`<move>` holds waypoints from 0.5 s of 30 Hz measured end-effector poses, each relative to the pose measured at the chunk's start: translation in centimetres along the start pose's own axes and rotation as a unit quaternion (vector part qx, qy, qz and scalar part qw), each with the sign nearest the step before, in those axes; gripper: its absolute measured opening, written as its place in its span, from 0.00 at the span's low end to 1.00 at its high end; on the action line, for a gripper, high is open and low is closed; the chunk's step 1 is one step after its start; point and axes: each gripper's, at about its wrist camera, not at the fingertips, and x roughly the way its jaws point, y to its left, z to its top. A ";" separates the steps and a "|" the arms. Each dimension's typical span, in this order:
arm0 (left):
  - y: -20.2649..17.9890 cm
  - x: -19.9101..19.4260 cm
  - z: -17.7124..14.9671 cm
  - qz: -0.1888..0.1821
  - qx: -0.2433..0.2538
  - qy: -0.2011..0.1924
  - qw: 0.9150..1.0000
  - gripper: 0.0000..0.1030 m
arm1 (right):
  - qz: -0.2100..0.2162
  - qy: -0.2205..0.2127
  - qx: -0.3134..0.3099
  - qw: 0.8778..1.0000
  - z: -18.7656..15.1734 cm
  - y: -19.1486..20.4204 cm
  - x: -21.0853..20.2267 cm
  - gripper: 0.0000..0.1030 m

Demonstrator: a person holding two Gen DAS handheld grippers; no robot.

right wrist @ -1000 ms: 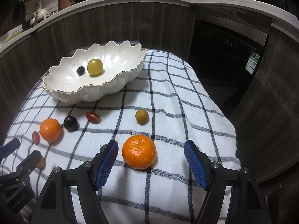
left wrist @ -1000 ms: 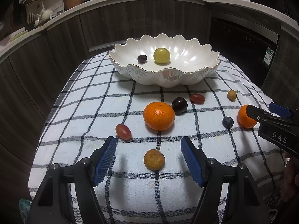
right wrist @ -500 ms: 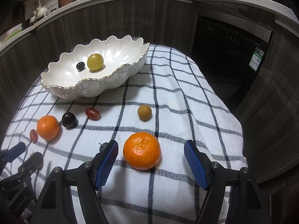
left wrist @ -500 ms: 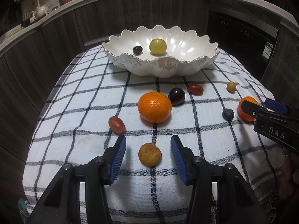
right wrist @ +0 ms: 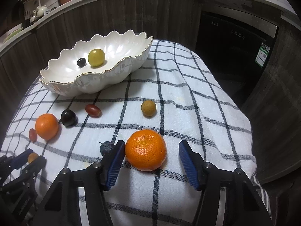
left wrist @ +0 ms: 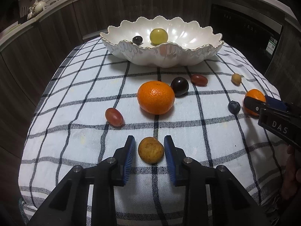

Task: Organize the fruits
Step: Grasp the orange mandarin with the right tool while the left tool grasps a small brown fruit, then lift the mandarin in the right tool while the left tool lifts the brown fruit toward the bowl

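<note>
A white scalloped bowl (left wrist: pixel 197 56) at the back of the checked cloth holds a yellow-green fruit (left wrist: pixel 158 36) and a dark grape (left wrist: pixel 137 40). My left gripper (left wrist: pixel 150 149) has its blue pads close on both sides of a small brown round fruit (left wrist: pixel 150 152) on the cloth. My right gripper (right wrist: pixel 152 157) is open around an orange (right wrist: pixel 145 149), whose left side is close to the left pad. Another orange (left wrist: pixel 155 97), a dark plum (left wrist: pixel 179 86), red grapes (left wrist: pixel 114 116), a blueberry (left wrist: pixel 234 107) and a second brown fruit (right wrist: pixel 148 108) lie on the cloth.
The table is small and its cloth (left wrist: pixel 84 101) hangs over the edges. Dark cabinets (right wrist: pixel 116 18) curve behind, with an oven (right wrist: pixel 235 37) at the right. The bowl also shows in the right wrist view (right wrist: pixel 86 86).
My left gripper moved forward and its jaws narrowed until they flank the small brown fruit. My right gripper moved slightly forward and right around the orange and narrowed a little, still open.
</note>
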 end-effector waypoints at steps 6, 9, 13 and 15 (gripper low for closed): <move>0.0 0.0 -0.1 -0.003 0.003 -0.001 1.000 0.26 | 0.017 0.014 0.002 1.000 -0.1 0.1 0.7 0.46; -0.1 0.0 -0.1 -0.003 0.003 -0.001 1.000 0.26 | 0.019 0.014 -0.001 1.000 -0.2 0.1 0.8 0.44; -0.1 0.0 -0.1 -0.003 0.002 -0.002 1.000 0.26 | 0.024 0.015 0.004 1.000 -0.1 0.0 0.8 0.43; -0.1 -0.1 -0.1 -0.002 0.002 -0.004 1.000 0.25 | 0.027 0.014 0.004 1.000 -0.1 0.0 0.7 0.43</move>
